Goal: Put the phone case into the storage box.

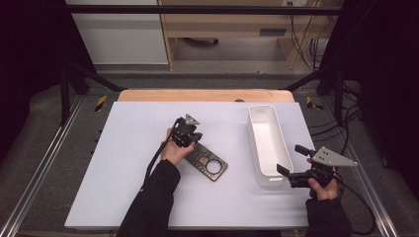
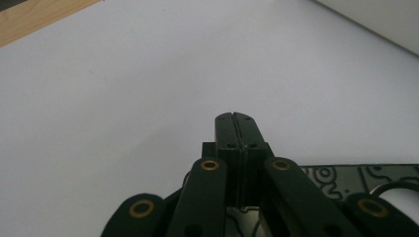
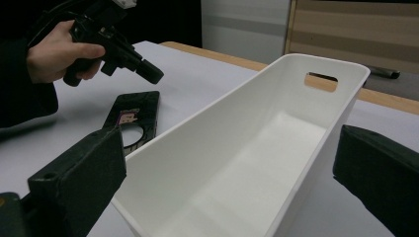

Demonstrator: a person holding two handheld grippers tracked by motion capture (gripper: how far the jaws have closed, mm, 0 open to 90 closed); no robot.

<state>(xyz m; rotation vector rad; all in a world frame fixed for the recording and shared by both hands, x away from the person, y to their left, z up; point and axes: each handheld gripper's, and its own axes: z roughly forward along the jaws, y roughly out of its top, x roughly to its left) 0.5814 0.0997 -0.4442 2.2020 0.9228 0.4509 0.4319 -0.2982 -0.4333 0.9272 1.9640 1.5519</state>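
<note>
A flat black plate (image 1: 207,162) with a round hole and a small pink label lies on the white table top (image 1: 123,163). My left gripper (image 1: 196,137) hovers just over the plate's far end, tilted downward. Its jaws are pressed together with nothing between them, as the left gripper view shows (image 2: 234,118). In the right gripper view the same gripper (image 3: 153,74) hangs clear above the plate (image 3: 133,116). My right gripper (image 1: 291,159) stands open at the near end of a long white bin (image 1: 284,143). Its jaws straddle that end without touching it (image 3: 230,170).
The white bin (image 3: 237,113) is empty and has a handle slot in its far wall. A wooden table edge (image 1: 207,95) runs behind the white top. Black frame posts and cables stand at the sides.
</note>
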